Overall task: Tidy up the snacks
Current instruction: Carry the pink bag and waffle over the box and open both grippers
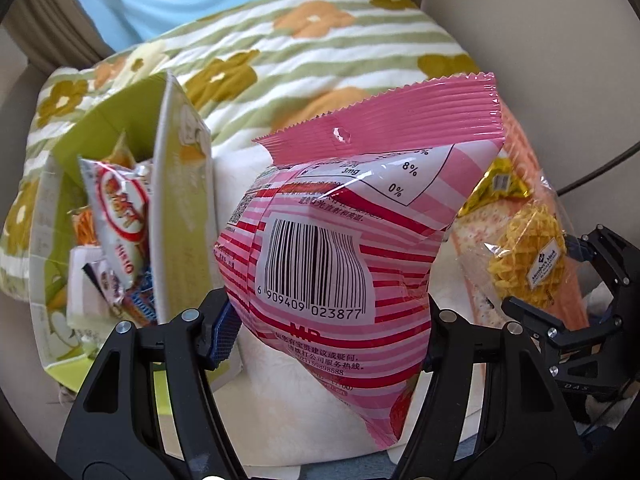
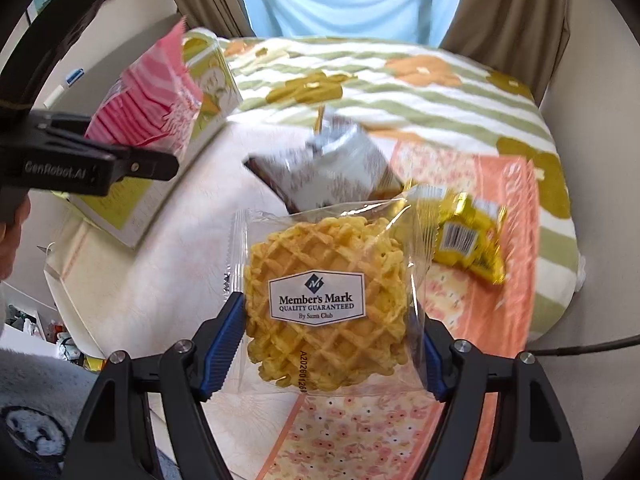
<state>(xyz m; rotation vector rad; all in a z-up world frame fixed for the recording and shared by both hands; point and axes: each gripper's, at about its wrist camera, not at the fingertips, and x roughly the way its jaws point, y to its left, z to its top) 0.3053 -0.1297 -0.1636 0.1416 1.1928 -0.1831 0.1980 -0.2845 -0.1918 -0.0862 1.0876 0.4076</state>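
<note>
In the left wrist view my left gripper is shut on a puffy pink-striped snack bag, barcode side facing the camera, held up off the bed. To its left stands an open green carton with several snack packets inside. In the right wrist view my right gripper is shut on a clear-wrapped yellow waffle pack, its blue pads pressing both sides. The left gripper with the pink bag shows at the upper left, in front of the carton. The waffle pack also appears at the right of the left wrist view.
A grey-brown packet and a yellow packet lie on the bed. A green-striped flowered blanket, a white cushion and a peach floral cloth cover it. A dark cable runs at the right. Brown curtains hang behind.
</note>
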